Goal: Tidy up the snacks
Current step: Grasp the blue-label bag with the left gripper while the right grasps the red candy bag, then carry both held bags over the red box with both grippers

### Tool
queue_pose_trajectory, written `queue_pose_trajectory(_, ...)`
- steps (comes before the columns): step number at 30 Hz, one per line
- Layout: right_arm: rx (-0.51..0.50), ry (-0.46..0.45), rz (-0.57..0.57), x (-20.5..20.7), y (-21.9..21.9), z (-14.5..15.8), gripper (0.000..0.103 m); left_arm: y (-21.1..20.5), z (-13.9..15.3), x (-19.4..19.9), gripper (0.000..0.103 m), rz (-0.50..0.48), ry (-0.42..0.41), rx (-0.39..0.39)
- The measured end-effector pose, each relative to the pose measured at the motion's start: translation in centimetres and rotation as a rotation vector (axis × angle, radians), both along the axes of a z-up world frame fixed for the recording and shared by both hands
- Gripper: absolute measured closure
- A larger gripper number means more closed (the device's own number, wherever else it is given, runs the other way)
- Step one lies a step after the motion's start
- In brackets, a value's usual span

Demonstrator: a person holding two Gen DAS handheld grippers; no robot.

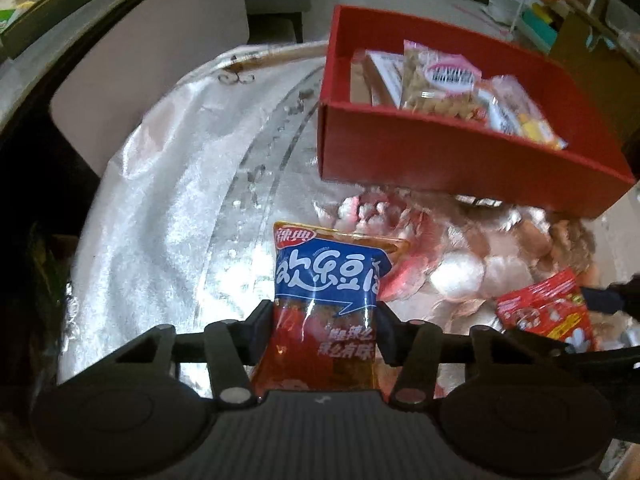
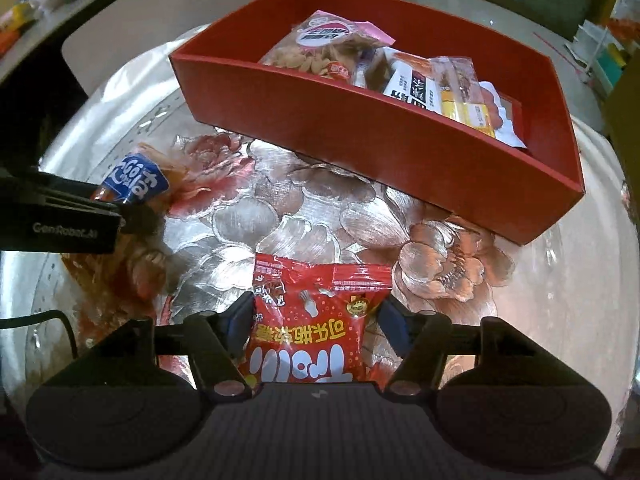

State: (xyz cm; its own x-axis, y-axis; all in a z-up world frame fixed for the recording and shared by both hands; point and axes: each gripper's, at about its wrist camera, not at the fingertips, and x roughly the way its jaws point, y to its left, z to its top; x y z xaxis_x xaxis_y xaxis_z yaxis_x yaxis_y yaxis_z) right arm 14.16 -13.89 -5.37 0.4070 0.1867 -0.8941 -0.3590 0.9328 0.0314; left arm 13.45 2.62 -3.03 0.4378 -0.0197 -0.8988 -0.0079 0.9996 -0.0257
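My left gripper (image 1: 324,324) is shut on a blue-labelled snack packet (image 1: 326,280) with reddish contents, held above the table. My right gripper (image 2: 314,318) is shut on a red candy packet (image 2: 316,320). Each packet also shows in the other view: the red candy packet (image 1: 544,312) at the right, the blue-labelled packet (image 2: 136,180) at the left behind the left gripper. A red box (image 1: 440,152) stands ahead on the table, seen also in the right wrist view (image 2: 360,136). It holds several snack packets (image 2: 400,68).
The round table has a shiny floral cloth (image 2: 280,208). A white chair back (image 1: 140,72) stands beyond the table's far left edge. Shelves with goods (image 1: 560,12) are at the far right.
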Motion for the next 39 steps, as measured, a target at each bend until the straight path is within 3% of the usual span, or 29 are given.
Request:
queue_pose_trajectory(8,0.087,-0.031,-0.043,0.0,-1.6,1.7,0.037,0.5,1.3,-0.9,0.057,0.056,-0.039,-0.043)
queue_pose_trajectory(15,0.141,-0.08,-0.066,0.0,-2.3,3.5,0.038,-0.9,2.4,-1.0,0.057,0.037,-0.074,-0.045)
queue_pose_trajectory(39,0.174,-0.151,-0.094,0.3,-3.2,5.2,0.038,-2.5,4.6,-0.6,0.057,-0.012,-0.146,-0.046)
